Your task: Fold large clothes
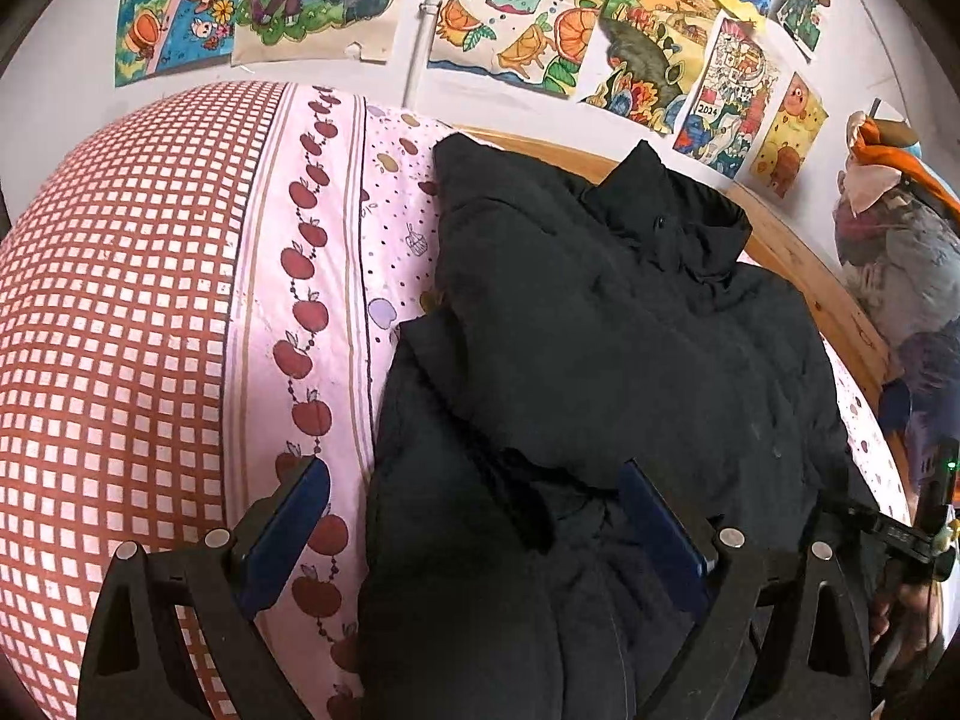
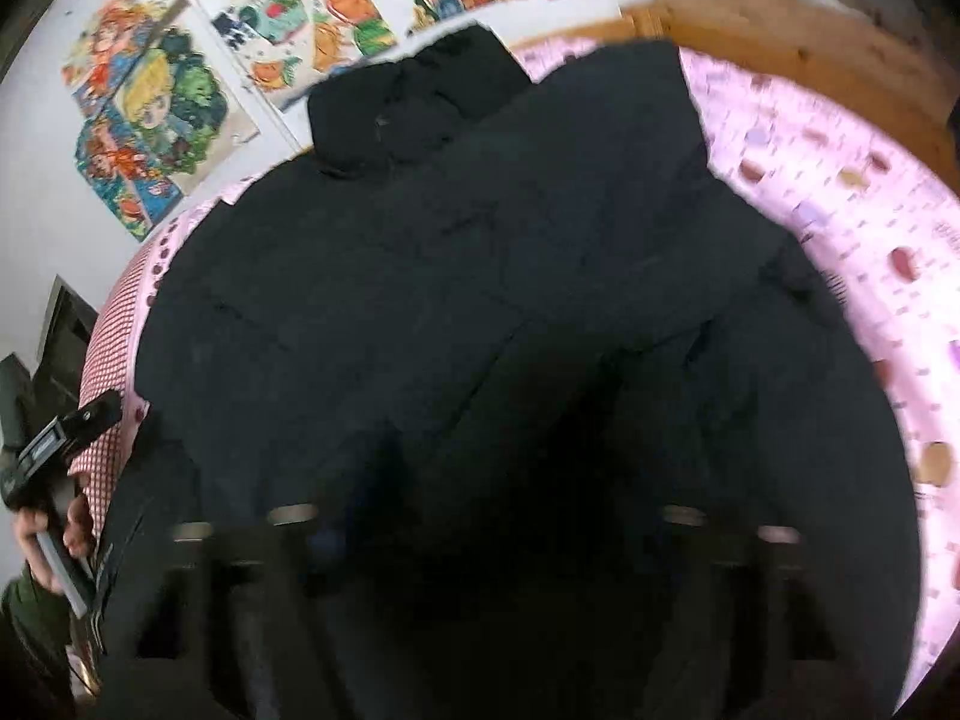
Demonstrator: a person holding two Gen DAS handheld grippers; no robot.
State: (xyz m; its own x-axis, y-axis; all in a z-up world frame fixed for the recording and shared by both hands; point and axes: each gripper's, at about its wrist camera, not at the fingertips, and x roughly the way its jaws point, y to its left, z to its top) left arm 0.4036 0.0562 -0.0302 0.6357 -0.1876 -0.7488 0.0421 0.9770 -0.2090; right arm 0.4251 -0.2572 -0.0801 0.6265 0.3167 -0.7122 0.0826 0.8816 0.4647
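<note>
A large black padded jacket (image 1: 600, 324) lies on the bed, collar toward the wall, with a sleeve folded across its front. My left gripper (image 1: 474, 498) is open, blue-padded fingers (image 1: 288, 534) wide apart over the jacket's lower left edge, holding nothing. In the right wrist view the jacket (image 2: 480, 252) fills the frame. My right gripper (image 2: 492, 516) hovers low over its dark lower part; the picture is blurred and dark, so its fingers are hard to make out. The right gripper also shows at the right edge of the left wrist view (image 1: 900, 534).
The bed has a pink apple-print sheet (image 1: 336, 276) and a red-and-white checked quilt (image 1: 120, 312) on the left. A wooden bed rail (image 1: 798, 264) runs behind the jacket. Stuffed toys (image 1: 900, 240) sit at the right. Drawings cover the wall (image 1: 516, 18).
</note>
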